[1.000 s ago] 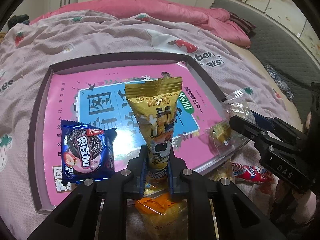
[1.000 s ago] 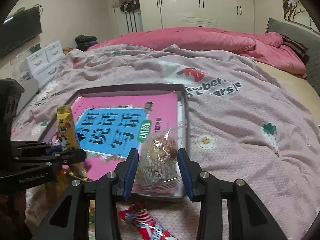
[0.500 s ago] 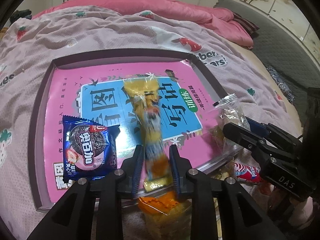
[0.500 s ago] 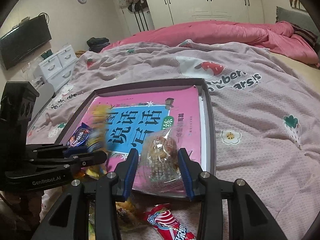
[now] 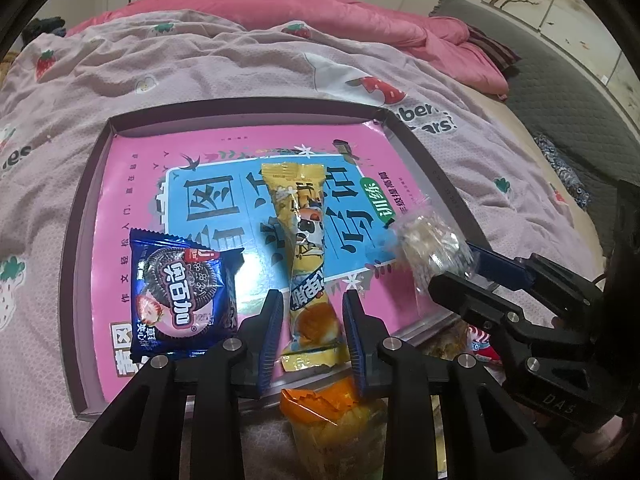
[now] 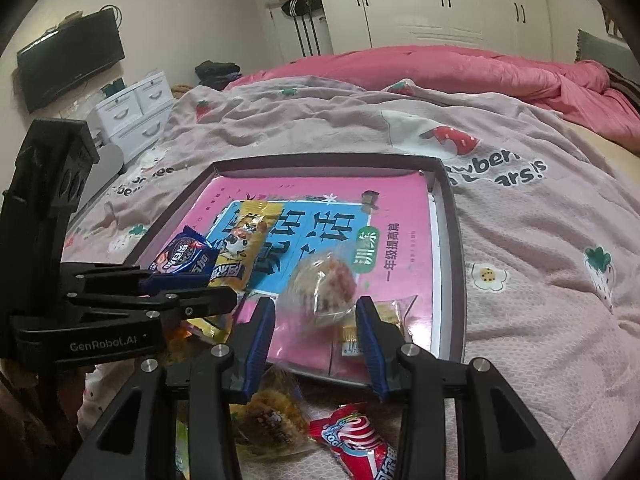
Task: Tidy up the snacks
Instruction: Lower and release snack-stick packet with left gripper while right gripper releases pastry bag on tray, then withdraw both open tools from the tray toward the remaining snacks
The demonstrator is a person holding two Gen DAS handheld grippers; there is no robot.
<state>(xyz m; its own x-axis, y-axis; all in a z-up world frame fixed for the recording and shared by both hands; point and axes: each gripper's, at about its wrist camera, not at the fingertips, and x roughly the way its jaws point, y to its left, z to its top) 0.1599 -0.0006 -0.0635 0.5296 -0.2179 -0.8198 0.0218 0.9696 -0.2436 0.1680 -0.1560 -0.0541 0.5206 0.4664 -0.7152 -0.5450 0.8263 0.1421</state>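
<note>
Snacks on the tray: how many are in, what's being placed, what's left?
Done: the blue cookie pack lies flat in the tray. In hand: the yellow cake stick lies on the tray, the left claw has just been opening round it; the right claw holds the clear-wrapped pastry over the tray. Left on the bedspread: the red candy pack, the orange-wrapped cake.

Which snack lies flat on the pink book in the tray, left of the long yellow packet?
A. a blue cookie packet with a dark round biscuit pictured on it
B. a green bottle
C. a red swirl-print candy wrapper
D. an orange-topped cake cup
A: the blue cookie packet lies on the pink book inside the dark-rimmed tray, left of the long yellow packet.
</note>
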